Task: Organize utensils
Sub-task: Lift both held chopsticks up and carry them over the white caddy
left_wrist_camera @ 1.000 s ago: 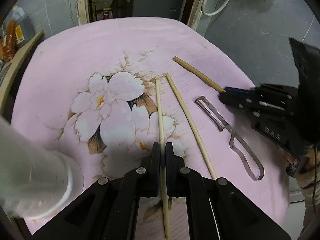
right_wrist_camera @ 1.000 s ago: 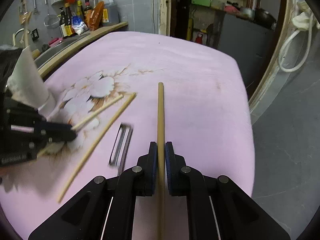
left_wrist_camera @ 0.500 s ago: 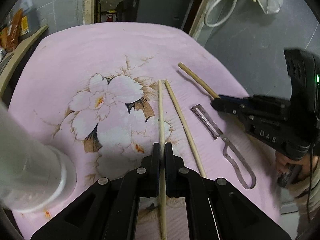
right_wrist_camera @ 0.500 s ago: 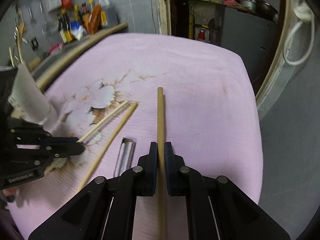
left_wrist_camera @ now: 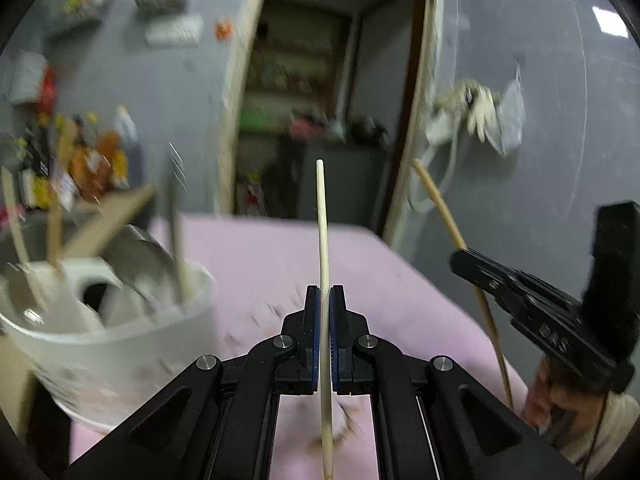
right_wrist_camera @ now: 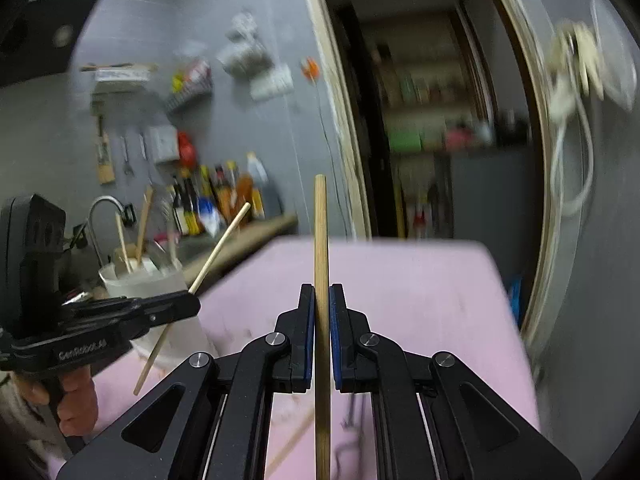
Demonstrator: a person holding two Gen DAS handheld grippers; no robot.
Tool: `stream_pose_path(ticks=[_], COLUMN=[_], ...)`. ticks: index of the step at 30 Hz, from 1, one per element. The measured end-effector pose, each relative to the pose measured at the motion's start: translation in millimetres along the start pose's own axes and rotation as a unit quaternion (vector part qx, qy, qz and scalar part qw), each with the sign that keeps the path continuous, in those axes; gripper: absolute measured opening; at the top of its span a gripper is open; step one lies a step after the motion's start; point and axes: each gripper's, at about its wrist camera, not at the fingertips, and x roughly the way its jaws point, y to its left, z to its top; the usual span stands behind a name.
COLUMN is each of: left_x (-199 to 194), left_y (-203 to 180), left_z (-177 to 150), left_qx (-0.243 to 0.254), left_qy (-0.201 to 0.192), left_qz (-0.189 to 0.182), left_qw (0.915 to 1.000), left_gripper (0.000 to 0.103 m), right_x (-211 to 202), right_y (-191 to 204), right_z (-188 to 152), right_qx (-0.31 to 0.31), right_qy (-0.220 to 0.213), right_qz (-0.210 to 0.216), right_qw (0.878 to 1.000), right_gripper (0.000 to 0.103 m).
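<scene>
Gripping a pale chopstick [left_wrist_camera: 322,240] between closed pads, the left tongs [left_wrist_camera: 325,312] hold it raised off the worktop [left_wrist_camera: 272,248], its tip pointing up toward the dark doorway [left_wrist_camera: 304,92] at the back of the room. The stick runs straight through the jaws, with its lower end showing below them over the pink cloth. In the right wrist view the same stick [right_wrist_camera: 218,248] slants up and to the right out of the left tongs [right_wrist_camera: 188,305], and its lower end hangs free under them.

The right tongs [right_wrist_camera: 320,320] are likewise clamped on a darker, thicker wooden chopstick [right_wrist_camera: 321,240], which stands nearly upright between the blue pads [right_wrist_camera: 307,332]. From the left wrist view this stick [left_wrist_camera: 438,204] leans up and to the left out of the right tongs [left_wrist_camera: 460,258], above the right edge of the worktop.

A white utensil holder [left_wrist_camera: 120,340] stands at the left of the worktop, just beside the left tongs, with several sticks and what looks like a metal spoon poking out of it; motion blur keeps me from telling the pieces apart. In the right wrist view the holder [right_wrist_camera: 140,280] sits behind the left tongs. Down on the pink cloth, low in the right wrist view, another chopstick [right_wrist_camera: 292,440] lies flat, and a blurred metal tool [right_wrist_camera: 350,436] lies near it. Bottles [right_wrist_camera: 216,196] line a counter by the faucet [right_wrist_camera: 100,212] in the far corner.
</scene>
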Motion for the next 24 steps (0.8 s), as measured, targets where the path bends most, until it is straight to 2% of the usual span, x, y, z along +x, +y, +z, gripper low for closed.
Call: stream_pose_path(ticks=[3, 7, 11, 15, 20, 24], left_x=[-26, -46, -72, -93, -117, -121], left_y=[7, 16, 42, 71, 114, 144], left_z=[11, 25, 41, 53, 61, 60], left_qx=[-0.002, -0.009, -0.027, -0.052, -0.073, -0.101], left_qy=[-0.061, -0.113, -0.160, -0.208, -0.243, -0.254], left_qz=[0.032, 0.062, 0.085, 0.106, 0.138, 0.156], left_qw=[0.9976, 0.9916, 0.9831, 0.9710, 0.9575, 0.9492], left_gripper=[0.002, 0.002, 0.003, 0.003, 0.003, 0.003], right_x=[-5, -10, -2, 12, 33, 50], right_y=[29, 57, 78, 92, 114, 123], right_z=[16, 31, 49, 64, 72, 72], right_qx=[-0.036, -0.054, -0.033, 0.015, 0.032, 0.042], right_qy=[-0.060, -0.124, -0.175, -0.221, -0.266, -0.277], right_qz=[0.000, 0.013, 0.055, 0.104, 0.117, 0.115], right_qw=[0.998, 0.991, 0.982, 0.970, 0.956, 0.953], right_gripper=[0.005, 0.005, 0.005, 0.005, 0.005, 0.005])
